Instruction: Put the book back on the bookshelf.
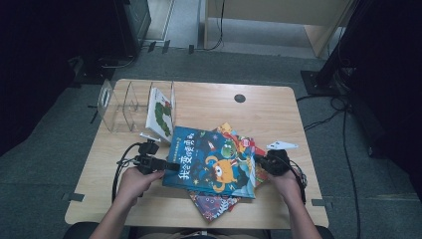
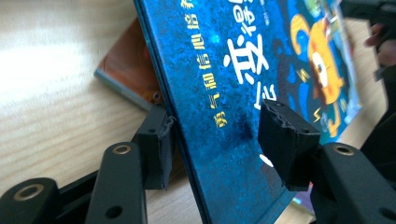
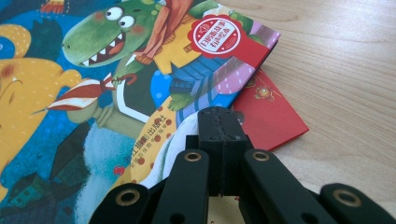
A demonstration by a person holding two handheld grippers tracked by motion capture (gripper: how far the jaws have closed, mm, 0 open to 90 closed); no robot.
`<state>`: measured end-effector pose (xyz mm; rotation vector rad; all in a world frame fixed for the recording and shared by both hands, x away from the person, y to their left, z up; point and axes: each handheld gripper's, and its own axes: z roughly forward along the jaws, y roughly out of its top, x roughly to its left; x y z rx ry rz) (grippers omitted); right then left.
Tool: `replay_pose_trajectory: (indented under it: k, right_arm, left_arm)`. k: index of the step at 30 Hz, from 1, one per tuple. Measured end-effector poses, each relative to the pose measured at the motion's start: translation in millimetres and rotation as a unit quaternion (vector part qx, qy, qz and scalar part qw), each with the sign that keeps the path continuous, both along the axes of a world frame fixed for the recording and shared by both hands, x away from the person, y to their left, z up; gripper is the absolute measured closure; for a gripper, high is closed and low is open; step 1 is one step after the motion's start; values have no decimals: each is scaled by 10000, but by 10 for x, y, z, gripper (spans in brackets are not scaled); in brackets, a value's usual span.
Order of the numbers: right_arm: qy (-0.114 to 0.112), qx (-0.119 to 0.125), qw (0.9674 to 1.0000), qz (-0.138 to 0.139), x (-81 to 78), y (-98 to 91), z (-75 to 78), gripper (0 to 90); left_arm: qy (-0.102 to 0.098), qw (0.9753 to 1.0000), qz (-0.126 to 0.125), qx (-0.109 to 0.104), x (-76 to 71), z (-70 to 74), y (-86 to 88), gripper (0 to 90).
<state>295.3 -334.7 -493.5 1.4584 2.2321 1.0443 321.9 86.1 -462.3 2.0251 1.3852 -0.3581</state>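
Lying flat atop a pile of four books near the table (image 1: 278, 107)'s front edge, the blue book (image 1: 211, 159) runs crosswise; the left gripper (image 1: 171, 166) straddles its spine half-open, the right gripper (image 1: 263, 163) pinched shut. Farther back, one book (image 1: 160, 115) stands in a clear rack (image 1: 119, 107).

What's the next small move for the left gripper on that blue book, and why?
Probably close the left gripper fully. The blue book has its edge between the open jaws; one pad touches it, the other stands off the cover.
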Motion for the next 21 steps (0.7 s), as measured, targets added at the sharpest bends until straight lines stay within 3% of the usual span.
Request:
replay_pose_trajectory:
  k: [4, 6, 7, 9, 13, 16, 19, 21]
  right_arm:
    - [13, 3, 10000, -12, -1, 1, 2, 900]
    - [17, 2, 10000, -10, 1, -2, 2, 900]
    - [34, 24, 10000, -17, 2, -3, 2, 900]
    - [38, 37, 10000, -34, 4, 0, 1, 900]
    - [14, 54, 10000, 4, 7, 16, -4, 900]
    - [0, 84, 9999, 76, 15, 37, -10, 900]
    - [-17, 179, 9995, 246, 26, 85, -23, 900]
    - [-98, 55, 9993, 348, 26, 139, -20, 900]
  left_arm:
    - [13, 10000, -13, -8, 4, 38, -15, 479]
    - [33, 9996, -12, -294, 11, 90, -5, 479]
    - [33, 9996, -12, -294, 11, 90, -5, 481]
    - [22, 9988, -54, -488, 35, 158, -24, 484]
    - [-3, 9982, -153, -584, 72, 255, -50, 498]
    - [34, 9983, -223, -530, 106, 325, -77, 503]
    - [82, 9975, -361, -603, 141, 393, -139, 512]
    - [61, 9971, -402, -638, 169, 454, -162, 530]
